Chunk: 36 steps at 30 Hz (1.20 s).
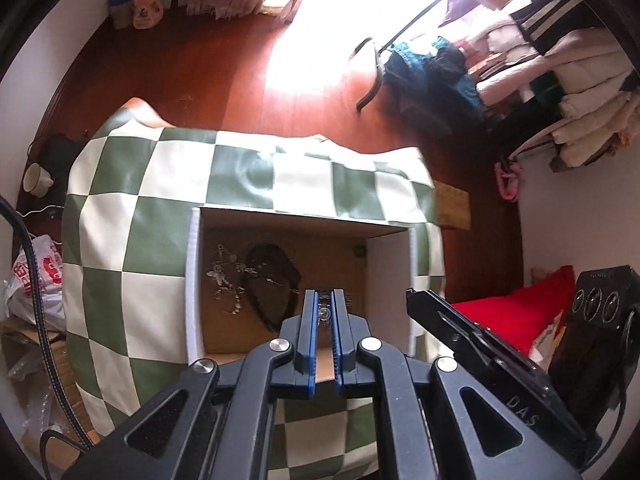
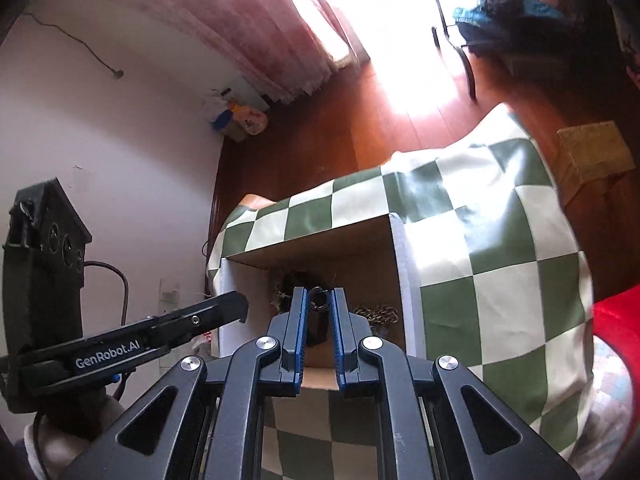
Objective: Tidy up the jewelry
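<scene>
An open cardboard box (image 1: 304, 222) sits on a green and white checkered cloth (image 1: 132, 216). Inside lie a silver chain (image 1: 224, 276) and a dark beaded necklace (image 1: 272, 276). My left gripper (image 1: 325, 312) hangs over the box, shut on a small silver jewelry piece (image 1: 323, 313). In the right wrist view the same box (image 2: 304, 246) shows a gold chain (image 2: 376, 314) on its floor. My right gripper (image 2: 319, 304) is over the box, shut on a dark ring piece (image 2: 319, 298).
The other gripper's body shows at the right of the left wrist view (image 1: 480, 344) and at the left of the right wrist view (image 2: 160, 328). A red cushion (image 1: 516, 316) lies to the right. A small wooden block (image 2: 592, 156) stands on the wood floor beyond the table.
</scene>
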Each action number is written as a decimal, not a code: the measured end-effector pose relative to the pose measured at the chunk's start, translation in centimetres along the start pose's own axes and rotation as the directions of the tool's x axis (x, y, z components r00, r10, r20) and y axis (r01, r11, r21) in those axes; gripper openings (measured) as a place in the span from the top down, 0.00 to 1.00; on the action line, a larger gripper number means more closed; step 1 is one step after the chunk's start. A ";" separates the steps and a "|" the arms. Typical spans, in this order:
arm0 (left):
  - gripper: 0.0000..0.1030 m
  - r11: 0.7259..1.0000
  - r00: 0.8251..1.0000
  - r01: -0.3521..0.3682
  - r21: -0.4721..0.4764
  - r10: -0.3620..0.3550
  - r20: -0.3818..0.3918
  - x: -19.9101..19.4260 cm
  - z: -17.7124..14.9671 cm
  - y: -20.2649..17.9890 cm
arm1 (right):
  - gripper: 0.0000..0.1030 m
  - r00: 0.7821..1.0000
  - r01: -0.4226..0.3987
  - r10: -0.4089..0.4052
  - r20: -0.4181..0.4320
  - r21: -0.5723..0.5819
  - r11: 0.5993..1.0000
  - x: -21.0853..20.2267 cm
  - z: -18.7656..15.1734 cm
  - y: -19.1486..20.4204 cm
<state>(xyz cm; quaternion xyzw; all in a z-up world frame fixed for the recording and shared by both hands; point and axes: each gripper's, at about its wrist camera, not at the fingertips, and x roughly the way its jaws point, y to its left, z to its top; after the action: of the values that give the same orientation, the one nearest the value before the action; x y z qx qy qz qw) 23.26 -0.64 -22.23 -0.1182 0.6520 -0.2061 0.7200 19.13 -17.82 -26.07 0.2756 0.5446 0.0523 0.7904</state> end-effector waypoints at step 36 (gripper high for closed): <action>0.00 0.879 0.871 -0.477 -0.004 0.473 0.137 -6.8 -6.1 1.6 | 0.05 0.893 0.418 -0.440 -0.099 -0.185 0.889 -3.5 -4.6 4.5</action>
<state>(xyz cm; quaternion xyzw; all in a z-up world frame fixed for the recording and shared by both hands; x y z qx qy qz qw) 17.02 4.39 -17.64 0.0428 0.6081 -0.0245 0.7923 14.65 -13.67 -22.11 0.0801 0.6393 -0.0619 0.7622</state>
